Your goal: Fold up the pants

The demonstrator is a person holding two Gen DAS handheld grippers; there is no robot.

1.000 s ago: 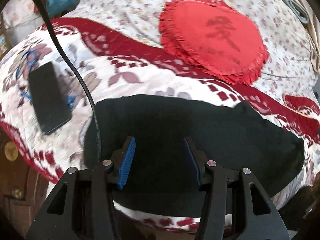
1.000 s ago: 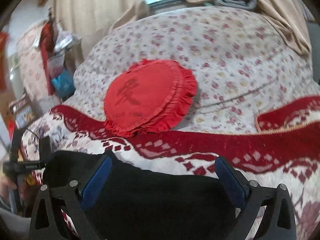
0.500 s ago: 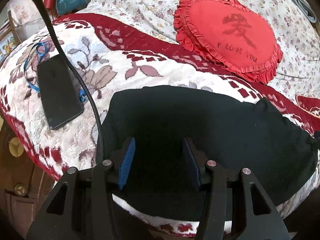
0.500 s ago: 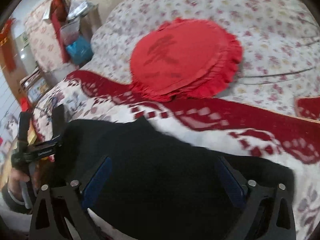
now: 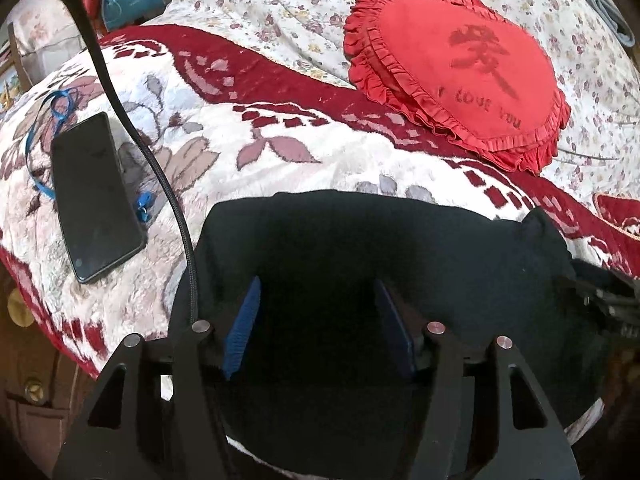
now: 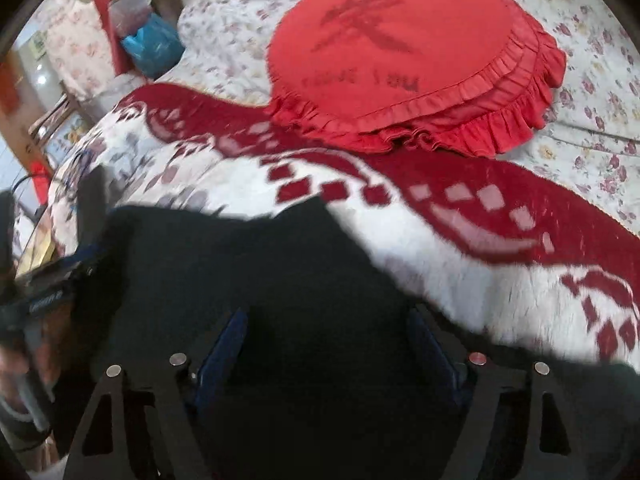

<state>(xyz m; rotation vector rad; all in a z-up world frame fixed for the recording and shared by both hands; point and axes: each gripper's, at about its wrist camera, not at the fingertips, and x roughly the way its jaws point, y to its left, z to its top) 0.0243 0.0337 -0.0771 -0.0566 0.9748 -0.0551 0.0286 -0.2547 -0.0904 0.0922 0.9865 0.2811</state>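
Note:
The black pants lie folded in a dark bundle at the near edge of the bed, also seen in the right wrist view. My left gripper is open, its blue-padded fingers low over the left part of the bundle. My right gripper is open, its blue pads spread over the right part of the pants. The right gripper's body shows at the right edge of the left wrist view. Whether the fingers touch the cloth I cannot tell.
A red heart-shaped frilled cushion lies behind the pants on the floral bedspread. A black phone with a blue strap lies to the left on the red-and-white blanket. A black cable runs past it.
Both grippers have moved down and closer onto the pants. The right gripper's fingers have narrowed somewhat but stay open. The pants fill more of both views.

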